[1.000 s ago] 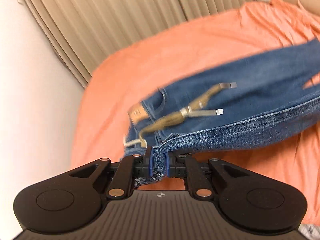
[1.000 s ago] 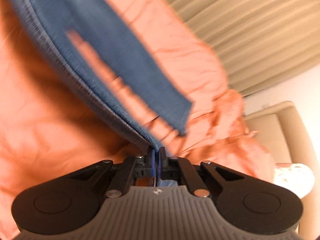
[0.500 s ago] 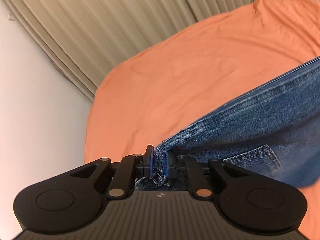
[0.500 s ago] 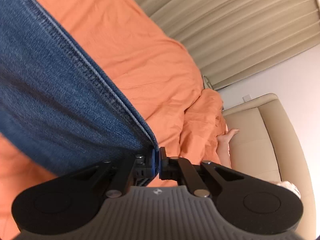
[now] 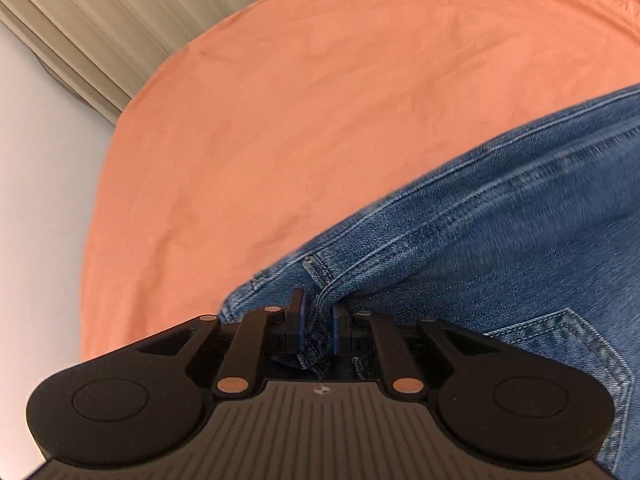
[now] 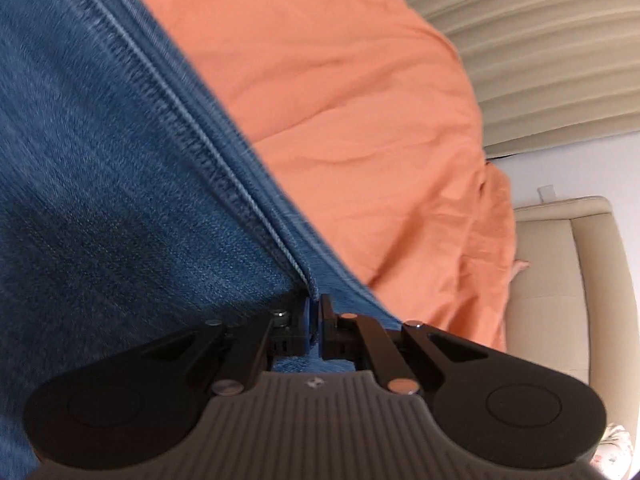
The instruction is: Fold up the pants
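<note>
Blue denim pants [image 5: 500, 240] lie across an orange bed sheet [image 5: 300, 100]. In the left wrist view my left gripper [image 5: 319, 312] is shut on a bunched fold of the waistband by a belt loop, and a back pocket shows at the lower right. In the right wrist view the pants [image 6: 100, 180] fill the left side, with a stitched side seam running down into my right gripper [image 6: 316, 312], which is shut on the denim edge. Both grippers point down at the bed.
The orange sheet [image 6: 340, 100] covers the bed beyond the pants. Beige pleated curtains [image 5: 100, 12] hang behind it. A beige padded chair [image 6: 560, 280] stands at the right, with a person's fingertips [image 6: 520, 268] showing at the sheet's edge. A pale wall [image 5: 40, 200] is at the left.
Both grippers have swung down and across with the pants still held. The hanging denim with its drawstring now lies spread on the sheet, back pocket up, and the bed looks closer.
</note>
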A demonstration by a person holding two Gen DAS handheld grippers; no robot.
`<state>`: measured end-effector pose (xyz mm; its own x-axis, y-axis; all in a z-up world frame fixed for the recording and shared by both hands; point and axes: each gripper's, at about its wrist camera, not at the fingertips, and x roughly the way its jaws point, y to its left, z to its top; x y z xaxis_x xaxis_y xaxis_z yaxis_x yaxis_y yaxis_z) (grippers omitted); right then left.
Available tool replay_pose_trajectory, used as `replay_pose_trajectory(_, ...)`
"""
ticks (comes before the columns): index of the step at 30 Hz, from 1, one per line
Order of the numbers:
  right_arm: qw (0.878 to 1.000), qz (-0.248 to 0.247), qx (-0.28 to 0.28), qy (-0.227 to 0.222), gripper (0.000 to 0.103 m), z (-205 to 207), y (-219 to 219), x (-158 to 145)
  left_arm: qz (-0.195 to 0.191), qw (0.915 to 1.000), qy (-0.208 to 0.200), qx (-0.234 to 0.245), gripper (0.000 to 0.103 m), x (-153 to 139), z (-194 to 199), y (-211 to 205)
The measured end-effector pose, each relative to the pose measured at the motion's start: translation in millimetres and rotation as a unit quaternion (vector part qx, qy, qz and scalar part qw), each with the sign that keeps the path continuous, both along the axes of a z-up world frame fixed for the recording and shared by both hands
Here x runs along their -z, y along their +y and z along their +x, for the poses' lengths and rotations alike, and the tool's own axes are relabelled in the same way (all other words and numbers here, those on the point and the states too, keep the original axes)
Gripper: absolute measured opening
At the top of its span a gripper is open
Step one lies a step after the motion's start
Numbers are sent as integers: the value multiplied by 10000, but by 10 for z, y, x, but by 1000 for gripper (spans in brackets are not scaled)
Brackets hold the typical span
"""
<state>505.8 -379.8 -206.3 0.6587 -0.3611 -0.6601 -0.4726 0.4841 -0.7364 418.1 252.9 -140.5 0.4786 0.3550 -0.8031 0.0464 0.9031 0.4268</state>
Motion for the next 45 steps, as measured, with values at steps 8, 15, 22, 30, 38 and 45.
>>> replay_pose_trajectory(8, 9996, 160, -155, -197, 0, -200, -139, -230, 144, 9957, -911, -7, 12, -443, -476, -190)
replay_pose_trajectory(15, 9978, 522, 82, -397, 0, -149, -182, -615, 98, 9920, -1237, -251, 12, -728, -399, -225)
replay_pose_trajectory(22, 9993, 250, 230, -153, 0, 127, -9, -237, 318, 9972, -610, -305, 21, -346, 37, -216)
replay_pose_trajectory(30, 9955, 599, 662, -303, 41, 322, -141, -181, -157, 9943, -967, -430, 87, -426, -108, -26)
replay_pose_trajectory(38, 9737, 2081, 854, -364, 49, -103, -343, -990, -175, 9948, -882, -481, 81, -950, -724, 92)
replay_pose_trajectory(45, 9706, 2371, 380, -148, 43, -1078, -320, -865, -255, 9951, -561, -778, 72, -869, -1131, 230)
